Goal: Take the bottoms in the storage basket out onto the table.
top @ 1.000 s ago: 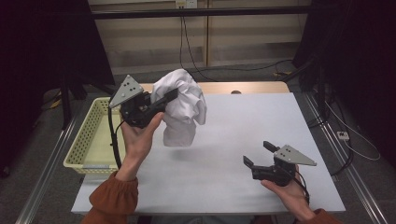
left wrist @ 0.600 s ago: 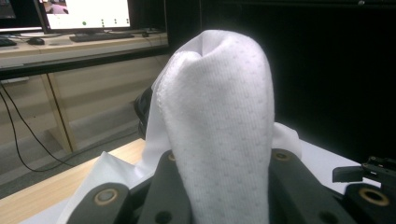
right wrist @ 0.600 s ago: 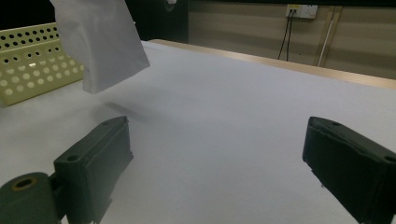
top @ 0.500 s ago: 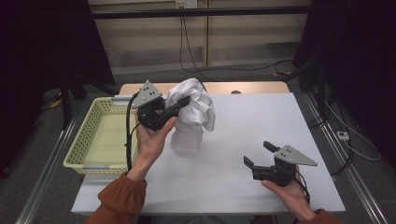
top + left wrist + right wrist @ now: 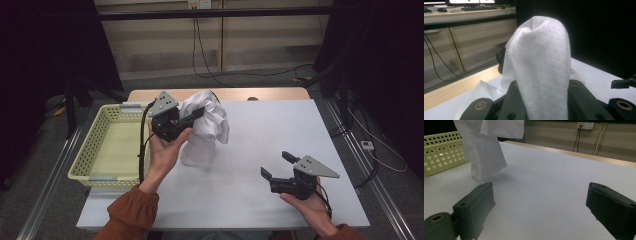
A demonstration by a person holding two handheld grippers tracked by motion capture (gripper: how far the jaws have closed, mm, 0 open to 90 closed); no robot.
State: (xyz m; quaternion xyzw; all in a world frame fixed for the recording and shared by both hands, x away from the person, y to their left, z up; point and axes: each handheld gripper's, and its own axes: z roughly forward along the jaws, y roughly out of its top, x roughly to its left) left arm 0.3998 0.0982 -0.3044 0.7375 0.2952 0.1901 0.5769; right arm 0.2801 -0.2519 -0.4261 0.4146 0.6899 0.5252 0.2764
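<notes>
The left tongs (image 5: 199,114) pinch a white cloth (image 5: 205,127) above the white desk (image 5: 280,135), beside the yellow basket (image 5: 107,150). The right tongs (image 5: 274,165) rest spread. Dark curtains flank the room.

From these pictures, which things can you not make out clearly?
- High view: the left gripper fingers' tips are buried in the white cloth.
- Left gripper view: the cloth hides most of the table.
- Right gripper view: the top edge cuts off the cloth's upper part, and the left edge crops the basket.
</notes>
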